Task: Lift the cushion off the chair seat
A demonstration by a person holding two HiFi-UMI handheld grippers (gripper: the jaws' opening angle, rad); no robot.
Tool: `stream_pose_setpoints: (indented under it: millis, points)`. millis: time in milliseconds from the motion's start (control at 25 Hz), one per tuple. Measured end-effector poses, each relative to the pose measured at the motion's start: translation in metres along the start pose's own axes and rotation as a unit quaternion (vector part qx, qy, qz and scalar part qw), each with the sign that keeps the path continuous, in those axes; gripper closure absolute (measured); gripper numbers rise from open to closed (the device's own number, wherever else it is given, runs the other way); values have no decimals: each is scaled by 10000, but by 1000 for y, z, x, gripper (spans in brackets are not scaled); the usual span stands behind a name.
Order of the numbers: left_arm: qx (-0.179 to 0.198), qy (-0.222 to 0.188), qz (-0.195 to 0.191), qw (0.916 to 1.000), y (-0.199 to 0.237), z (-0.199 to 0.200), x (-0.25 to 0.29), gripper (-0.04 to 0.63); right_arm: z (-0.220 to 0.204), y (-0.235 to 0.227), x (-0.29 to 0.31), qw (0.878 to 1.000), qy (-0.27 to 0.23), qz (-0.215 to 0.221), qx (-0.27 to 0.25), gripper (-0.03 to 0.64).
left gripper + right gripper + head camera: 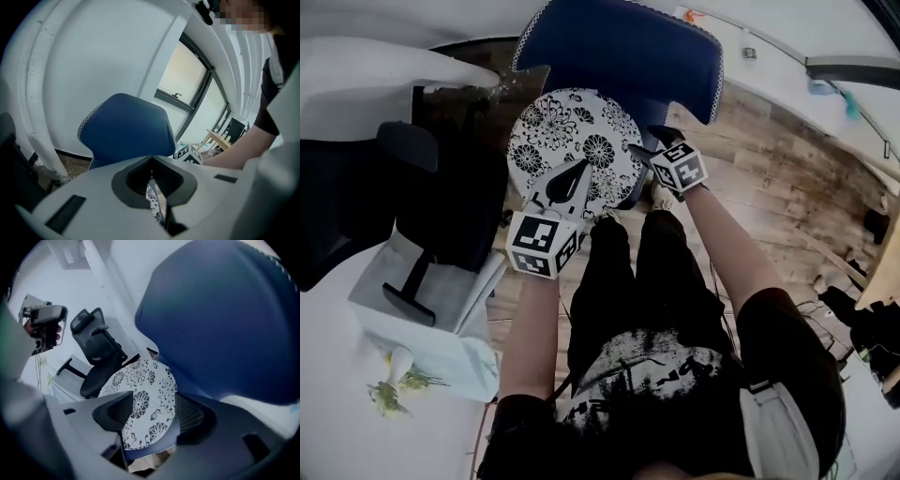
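Note:
A round cushion (572, 136) with a black-and-white flower print lies on the seat of a blue chair (619, 47). My left gripper (579, 169) hovers over the cushion's near edge with its jaws together and nothing seen gripped. In the left gripper view only a sliver of the cushion (153, 206) shows under the closed tips (151, 161), with the blue chair back (126, 126) beyond. My right gripper (649, 142) is at the cushion's right edge, open. In the right gripper view the cushion (140, 399) lies between the wide jaws without touching the pads.
A black office chair (441, 197) stands close on the left beside a white table (356, 75). The person's legs (647, 281) are just in front of the blue chair. Wooden floor (769, 187) stretches to the right. A white wall is behind the chair.

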State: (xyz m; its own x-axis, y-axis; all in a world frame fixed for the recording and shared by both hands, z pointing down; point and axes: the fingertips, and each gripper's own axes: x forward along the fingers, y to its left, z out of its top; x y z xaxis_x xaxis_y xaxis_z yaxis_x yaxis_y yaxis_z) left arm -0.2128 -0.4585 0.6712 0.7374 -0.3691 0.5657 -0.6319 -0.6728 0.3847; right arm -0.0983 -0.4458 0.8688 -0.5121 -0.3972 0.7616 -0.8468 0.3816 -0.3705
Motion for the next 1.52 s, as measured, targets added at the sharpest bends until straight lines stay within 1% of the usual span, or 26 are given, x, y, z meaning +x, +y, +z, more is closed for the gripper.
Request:
stream_pose_setpoints:
  millis: [120,320,440,600,680,720,760,920,1000,1120,1360,1520]
  points:
    - [58,117,-2,9999,9,-8,10,583,-23,-16,31,9993,219,-58,294,348]
    - [116,281,36,9995,22,-22,15,583,-52,-41,71,9960,523,-275,669,347]
    - [-22,285,54,9996,28,-30,17,583,-66,-44,87,9938,665,-202,868,347]
    - [-304,210,57,9993,30,-34,18,583,-79,-39,100,9923,1008,-66,723,353]
    - [-346,225,57,9991,30,-36,20,583,-84,-40,100,9917,1166,-108,537,535]
    - [-353,238,67,9991,30,-37,20,583,-84,-40,101,9919,1176,-110,471,557]
    - [-360,247,83,9990,32,-38,21,583,-82,-39,102,9926,1135,-79,434,573]
    - [-421,198,150,9988,37,-36,19,583,-71,-34,98,9953,911,45,331,583]
    - [-535,87,156,9984,38,-31,17,583,-68,-32,94,9961,859,25,222,584]
    - [-677,-92,148,9976,38,-22,13,583,-63,-27,87,9972,747,-15,-92,584]
    - [-657,-202,54,9976,23,-9,6,583,-40,-10,58,9977,458,26,-502,586]
    - [-477,-199,-15,9987,11,0,-11,583,-18,8,31,9979,212,26,-618,586]
